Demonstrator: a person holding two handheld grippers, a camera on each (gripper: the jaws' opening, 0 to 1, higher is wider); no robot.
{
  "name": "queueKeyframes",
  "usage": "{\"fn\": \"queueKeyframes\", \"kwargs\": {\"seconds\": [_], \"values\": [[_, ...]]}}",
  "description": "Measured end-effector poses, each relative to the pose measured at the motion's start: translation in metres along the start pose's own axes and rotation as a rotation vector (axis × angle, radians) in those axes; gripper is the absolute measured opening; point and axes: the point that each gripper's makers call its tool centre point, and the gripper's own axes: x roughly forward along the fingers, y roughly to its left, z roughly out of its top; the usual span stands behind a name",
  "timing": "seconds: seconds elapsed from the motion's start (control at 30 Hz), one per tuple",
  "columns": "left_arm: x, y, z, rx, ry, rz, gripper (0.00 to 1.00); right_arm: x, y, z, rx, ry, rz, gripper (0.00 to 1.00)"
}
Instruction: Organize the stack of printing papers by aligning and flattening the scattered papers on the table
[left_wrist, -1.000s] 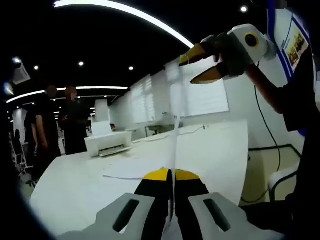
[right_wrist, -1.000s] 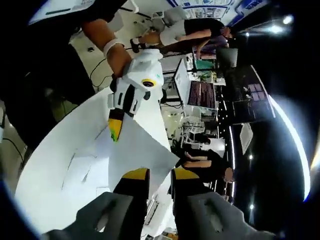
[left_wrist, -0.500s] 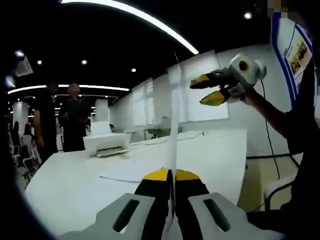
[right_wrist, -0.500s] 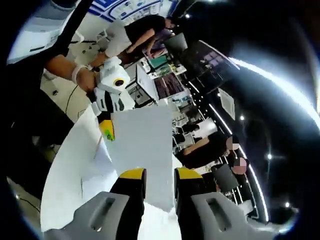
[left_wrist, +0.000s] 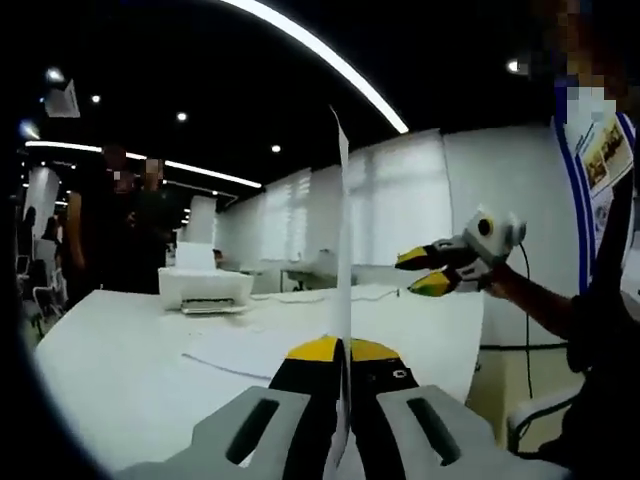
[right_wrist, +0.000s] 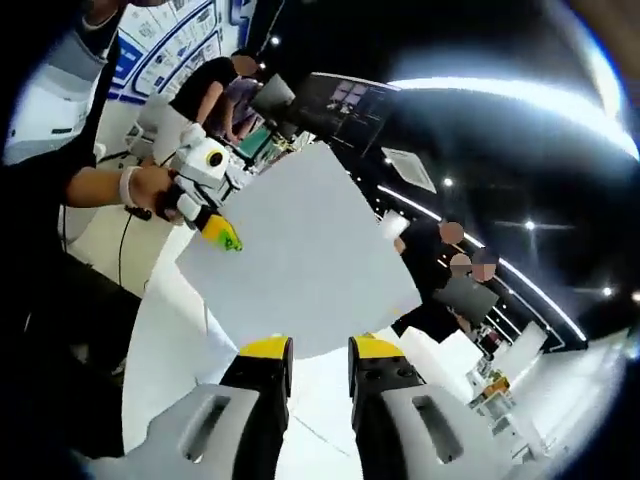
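Left hand-held gripper (left_wrist: 340, 352): pinching a raised paper sheet (left_wrist: 342, 270).
Right hand-held gripper (right_wrist: 308, 352): spread, nothing held.
Tabletop (left_wrist: 120, 350): printer (left_wrist: 205, 288), loose papers (left_wrist: 250, 350).

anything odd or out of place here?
One sheet is off the table, pinched at one edge in the left claw and held upright. The right claw is open beneath it. Loose papers lie unstacked on the table.

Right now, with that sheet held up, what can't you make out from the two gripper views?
- Left gripper view: the sheet stands edge-on, so its face is unreadable.
- Right gripper view: the same sheet hides the table behind it.
- Papers on the table: too blurred to judge alignment.
- Printer: details too small.
- Wall poster: cut off, partly behind the person.
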Motion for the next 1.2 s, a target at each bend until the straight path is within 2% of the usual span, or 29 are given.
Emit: {"fn": "queueKeyframes", "kwargs": {"seconds": [0.2, 0.37, 0.5, 0.8, 0.93, 1.2], "values": [[0.001, -0.006, 0.018, -0.133, -0.072, -0.032, 0.06, -0.004, -0.005, -0.005, 0.046, -0.011, -0.021, 0.18], [-0.001, 0.002, 0.015, -0.137, -0.077, -0.008, 0.06, -0.004, -0.004, -0.012, 0.062, -0.010, -0.028, 0.18], [-0.005, 0.009, 0.003, -0.197, -0.059, 0.010, 0.06, -0.003, 0.001, -0.017, 0.115, -0.032, -0.028, 0.18], [-0.022, 0.032, -0.026, -0.224, -0.013, 0.104, 0.06, 0.002, 0.007, -0.033, 0.232, -0.057, -0.024, 0.18], [-0.031, 0.048, -0.040, -0.197, 0.024, 0.175, 0.06, 0.003, 0.009, -0.040, 0.254, -0.054, -0.029, 0.19], [-0.038, 0.060, -0.067, -0.183, 0.069, 0.213, 0.06, 0.009, 0.017, -0.057, 0.336, -0.040, -0.038, 0.21]]}}
